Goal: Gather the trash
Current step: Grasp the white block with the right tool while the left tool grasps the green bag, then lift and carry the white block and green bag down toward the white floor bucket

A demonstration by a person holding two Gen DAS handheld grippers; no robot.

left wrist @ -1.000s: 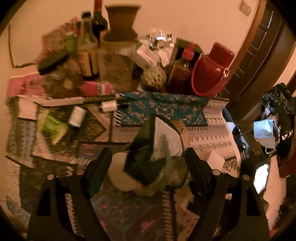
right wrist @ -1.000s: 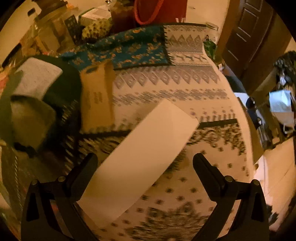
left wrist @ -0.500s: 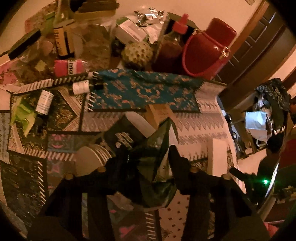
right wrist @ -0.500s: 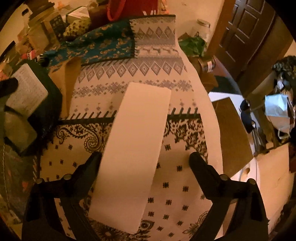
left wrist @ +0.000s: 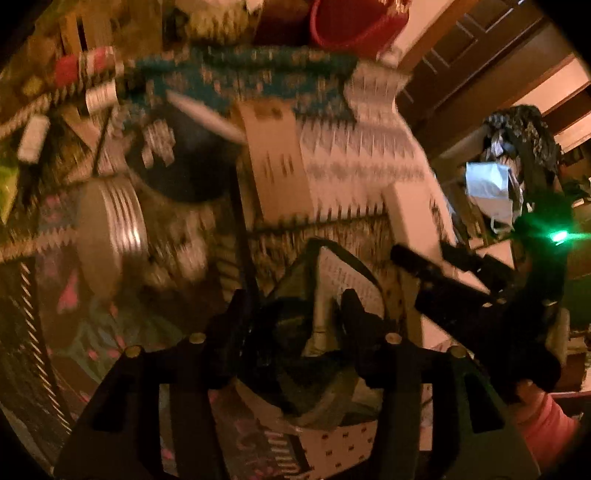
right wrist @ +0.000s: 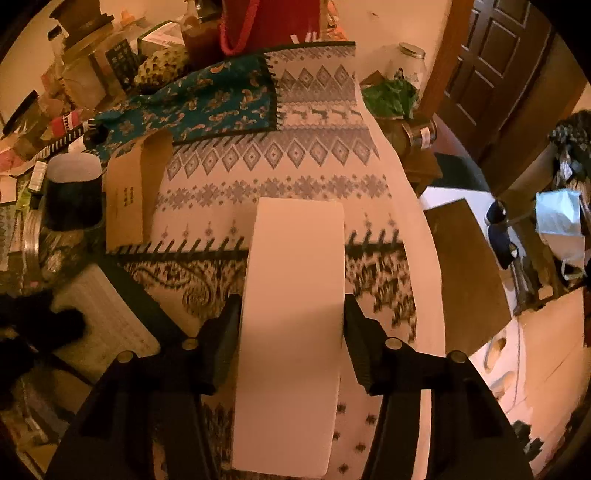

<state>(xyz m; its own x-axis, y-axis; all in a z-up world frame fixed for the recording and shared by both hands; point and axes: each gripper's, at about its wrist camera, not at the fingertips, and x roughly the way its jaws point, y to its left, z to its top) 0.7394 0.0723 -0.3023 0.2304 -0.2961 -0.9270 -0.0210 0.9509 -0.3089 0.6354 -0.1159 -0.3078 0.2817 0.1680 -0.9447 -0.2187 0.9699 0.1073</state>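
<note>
In the left wrist view, which is blurred, my left gripper (left wrist: 297,321) has a crumpled dark green bag (left wrist: 347,277) with a white label between its fingers. The jaws are opening slightly, but the pads still press on the bag. The same bag (right wrist: 107,317) lies at the left of the right wrist view. There my right gripper (right wrist: 291,332) is closing on a long white paper strip (right wrist: 291,266) that lies on the patterned tablecloth (right wrist: 280,166), with both pads against its long edges. From the left wrist view the right gripper (left wrist: 447,277) is seen over the strip (left wrist: 406,206).
A brown envelope (right wrist: 136,192), a dark cup (right wrist: 74,195) and a jar with a metal lid (left wrist: 110,236) lie left of the strip. Bottles, boxes and a red bucket (left wrist: 354,22) crowd the far side. The table edge (right wrist: 424,240) drops off on the right, near a door (right wrist: 498,55) and a hanging mask (right wrist: 557,225).
My left gripper closed on the green bag and dropped lower towards the table's near right. My right gripper lined up along the white strip and closed from wide open onto its edges.
</note>
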